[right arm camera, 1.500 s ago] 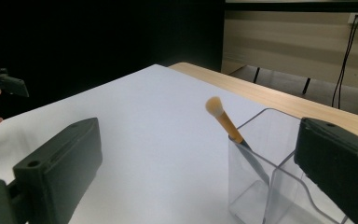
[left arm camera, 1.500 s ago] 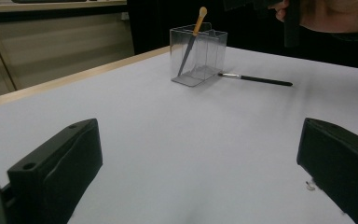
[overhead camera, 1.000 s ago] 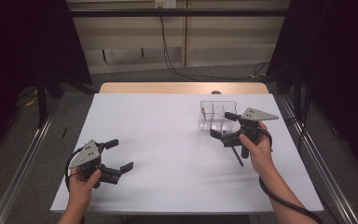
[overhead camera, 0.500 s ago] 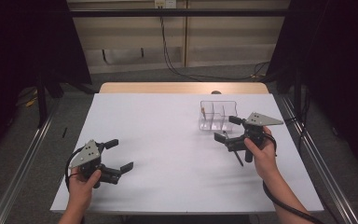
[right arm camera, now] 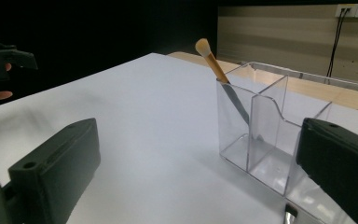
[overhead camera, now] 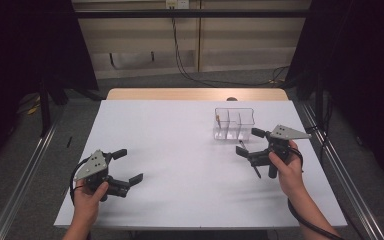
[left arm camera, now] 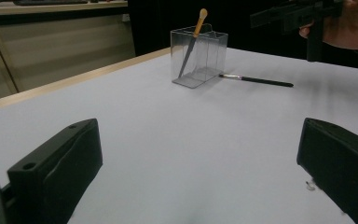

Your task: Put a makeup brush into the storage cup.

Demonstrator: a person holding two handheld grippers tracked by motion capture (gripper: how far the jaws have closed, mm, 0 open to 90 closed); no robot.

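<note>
Both pairs of jaws are standing wide apart, holding nothing. The right gripper (overhead camera: 250,142) is hanging just beside the clear box (overhead camera: 234,124), on the right side of the table (overhead camera: 180,130). The left gripper (overhead camera: 125,165) is sitting low at the near left, well apart from the box.

The left gripper view is showing a black brush (left arm camera: 256,80) lying flat on the table, its tip right by the foot of the box (left arm camera: 199,57). From above, that brush (overhead camera: 254,167) is mostly hiding under the right gripper. The right gripper view is showing the box (right arm camera: 270,135) up close, with walls inside splitting it into parts. A brush with a tan tip (right arm camera: 214,63) is leaning in one end part.

Each hand is wrapping around its gripper from behind. The right hand (overhead camera: 285,167) is pointing its gripper left, toward the box. The left hand (overhead camera: 91,192) is pointing its gripper to the right.

There are two grippers, two brushes and one box.
</note>
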